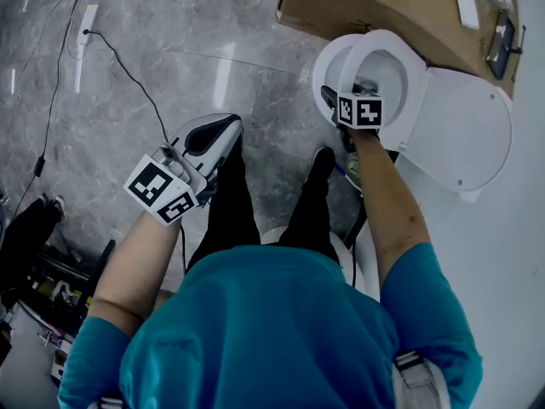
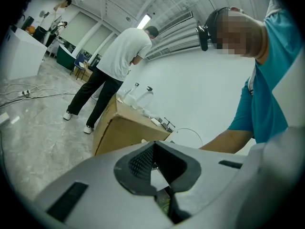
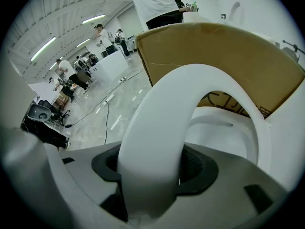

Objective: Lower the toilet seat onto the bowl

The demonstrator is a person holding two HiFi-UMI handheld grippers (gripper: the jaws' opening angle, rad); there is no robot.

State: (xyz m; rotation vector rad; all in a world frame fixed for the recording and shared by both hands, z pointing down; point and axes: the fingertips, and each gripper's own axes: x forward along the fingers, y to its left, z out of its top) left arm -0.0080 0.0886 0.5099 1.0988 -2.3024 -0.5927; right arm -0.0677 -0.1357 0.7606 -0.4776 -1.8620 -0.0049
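Now, right gripper (image 3: 151, 173): pinching white plastic oval toilet seat (image 3: 159, 104), front edge
left gripper (image 1: 232, 128): pressed together, empty
risk: seat slipping from pads, slamming onto white ceramic bowl (image 1: 327, 65)

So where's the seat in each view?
Head view: seat, upper right.
Left gripper view: can't pick it out.
Right gripper view: a white arch filling the centre.
Shared landmark: the brown box, in all three views.
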